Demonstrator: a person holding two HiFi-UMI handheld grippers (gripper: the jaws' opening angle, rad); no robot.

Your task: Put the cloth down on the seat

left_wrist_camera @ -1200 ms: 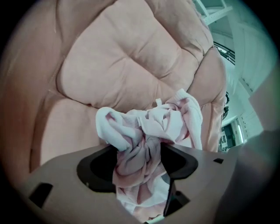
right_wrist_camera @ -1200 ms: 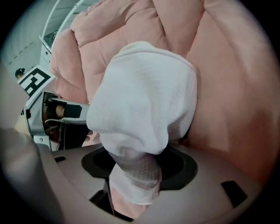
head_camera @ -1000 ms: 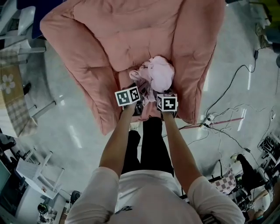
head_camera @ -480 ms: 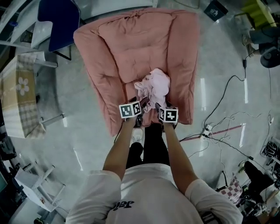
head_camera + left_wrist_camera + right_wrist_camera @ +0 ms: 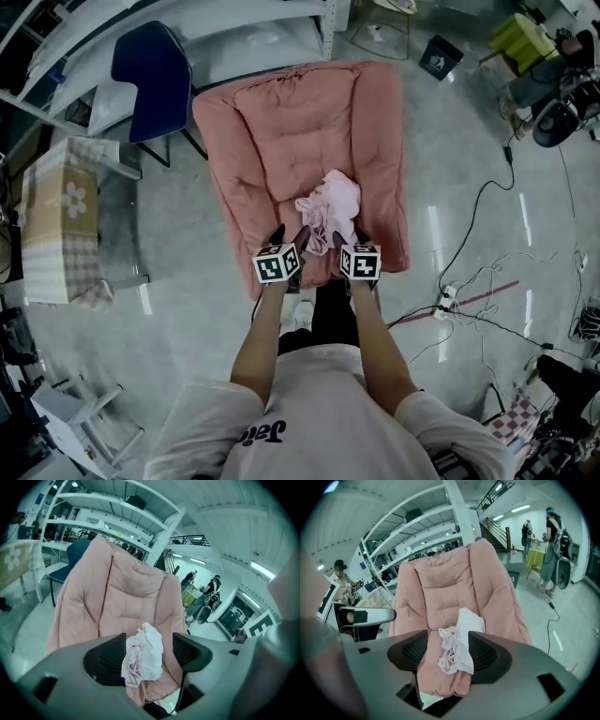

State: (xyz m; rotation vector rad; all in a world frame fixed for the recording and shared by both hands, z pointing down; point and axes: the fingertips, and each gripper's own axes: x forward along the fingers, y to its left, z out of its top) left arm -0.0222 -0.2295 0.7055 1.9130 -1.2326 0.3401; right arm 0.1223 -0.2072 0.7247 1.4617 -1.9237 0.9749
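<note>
The left gripper [image 5: 289, 234] has its jaws spread with nothing held; in the left gripper view [image 5: 147, 651] the dark pads stand wide apart. The right gripper [image 5: 349, 239] is spread in the same way [image 5: 449, 653] and holds nothing. Both hang side by side over the front edge of the seat [image 5: 319, 262], with the marker cubes toward the person.

Just beyond the jaws the cloth [image 5: 330, 202] lies crumpled in a loose pale pink heap on the seat, clear of both grippers. Each gripper view shows it through the gap between the jaws [image 5: 143, 656] [image 5: 457, 648], resting on the cushion and not pinched.

A second ago both grippers were right at the cloth. Since then they have drawn back toward the person, and the heap has stayed where it was.

The pink armchair [image 5: 309, 141] now looks smaller and shows whole, so more of the room is in sight. A blue chair [image 5: 155, 80] stands at its upper left, a table [image 5: 61, 220] with a flowered checked cover is further left, and cables [image 5: 478, 281] lie on the floor to the right.
</note>
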